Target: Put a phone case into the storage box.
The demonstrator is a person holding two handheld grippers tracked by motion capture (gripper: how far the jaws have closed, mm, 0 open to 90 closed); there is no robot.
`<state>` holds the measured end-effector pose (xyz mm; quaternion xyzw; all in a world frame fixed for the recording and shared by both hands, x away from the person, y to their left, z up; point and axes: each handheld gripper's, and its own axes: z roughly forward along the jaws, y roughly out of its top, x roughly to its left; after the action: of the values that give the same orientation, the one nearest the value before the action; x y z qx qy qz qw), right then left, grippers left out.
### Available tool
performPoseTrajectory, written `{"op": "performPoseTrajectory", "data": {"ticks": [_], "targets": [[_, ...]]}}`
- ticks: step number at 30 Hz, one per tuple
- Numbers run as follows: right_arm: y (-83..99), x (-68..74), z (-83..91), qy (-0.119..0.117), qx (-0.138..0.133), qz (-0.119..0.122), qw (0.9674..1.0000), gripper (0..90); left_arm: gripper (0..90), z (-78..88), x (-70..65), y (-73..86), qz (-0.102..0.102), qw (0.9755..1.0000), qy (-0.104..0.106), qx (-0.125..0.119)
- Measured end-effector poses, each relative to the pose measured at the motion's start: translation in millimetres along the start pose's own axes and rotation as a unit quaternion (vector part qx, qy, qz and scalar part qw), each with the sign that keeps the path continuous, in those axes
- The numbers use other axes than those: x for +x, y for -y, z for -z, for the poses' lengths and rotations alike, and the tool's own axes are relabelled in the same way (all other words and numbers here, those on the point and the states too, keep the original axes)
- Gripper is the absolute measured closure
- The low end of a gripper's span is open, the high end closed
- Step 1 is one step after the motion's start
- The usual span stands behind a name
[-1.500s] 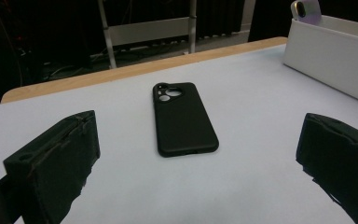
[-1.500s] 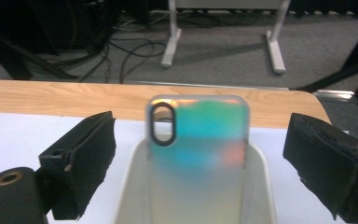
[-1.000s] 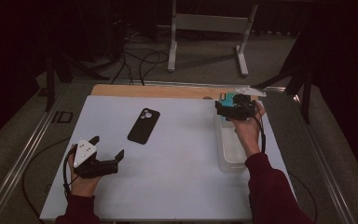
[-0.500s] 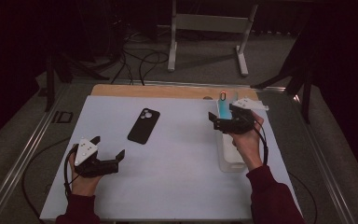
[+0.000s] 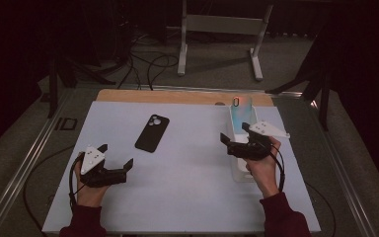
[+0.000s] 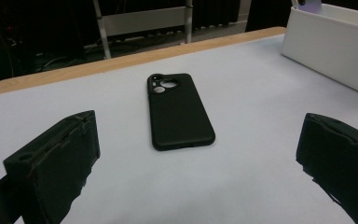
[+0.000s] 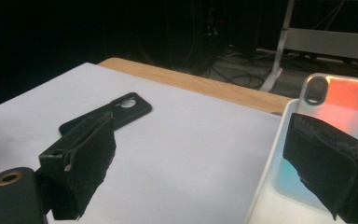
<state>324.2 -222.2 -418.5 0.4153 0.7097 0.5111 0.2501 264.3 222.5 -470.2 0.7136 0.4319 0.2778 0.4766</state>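
- Tray (image 5: 241, 170), white and shallow, sits under the right gripper (image 5: 235, 136), whose far jaw hangs over its rim; in the right gripper view its wall (image 7: 266, 186) runs up beside that jaw.
- Table (image 5: 187, 192), a pale sheet, spreads beneath both grippers, with a wooden strip (image 5: 177, 96) along the edge beyond them.
- Iridescent phone (image 5: 240, 111) lies face down in the tray, just ahead of the right gripper; its camera end points away from it.
- Black phone (image 5: 152, 132) lies flat on the sheet, ahead of the left gripper (image 5: 115, 155) and well apart from it; in the left gripper view it (image 6: 179, 112) shows between the jaws, farther off.
- Right gripper: jaws spread wide, nothing between them.
- Left gripper: jaws spread wide, held low over the sheet, nothing between them.
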Motion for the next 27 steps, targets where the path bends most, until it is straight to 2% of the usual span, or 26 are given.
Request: {"op": "performPoseTrajectory", "data": {"ticks": [6,13,16,18,20,27], "targets": [[12.2,6.6,9.8,-0.005,-0.003,0.006,1.0000,8.7,0.0,-1.0,0.0,-1.1,-0.001,1.0000,0.004,0.002],[32.0,4.8,16.9,-0.005,0.004,-0.010,0.9999,8.7,0.0,-3.6,-0.7,-1.5,-0.003,1.0000,0.006,0.006],[36.5,3.2,18.0,-0.007,0.009,-0.013,0.9998,8.7,0.0,-4.1,-1.3,-2.0,-0.004,0.9999,0.007,0.007],[38.4,3.5,18.6,-0.004,0.016,-0.004,0.9999,8.7,0.0,-4.8,-1.6,-2.2,-0.003,0.9999,0.007,0.007],[37.9,4.4,22.4,-0.006,0.006,-0.003,1.0000,8.7,0.0,-5.9,-1.5,-3.4,-0.004,0.9999,0.005,0.009],[40.3,3.1,26.1,-0.006,0.001,-0.008,1.0000,8.7,0.0,-10.1,-1.6,-8.8,-0.001,0.9999,0.006,0.013]]}}
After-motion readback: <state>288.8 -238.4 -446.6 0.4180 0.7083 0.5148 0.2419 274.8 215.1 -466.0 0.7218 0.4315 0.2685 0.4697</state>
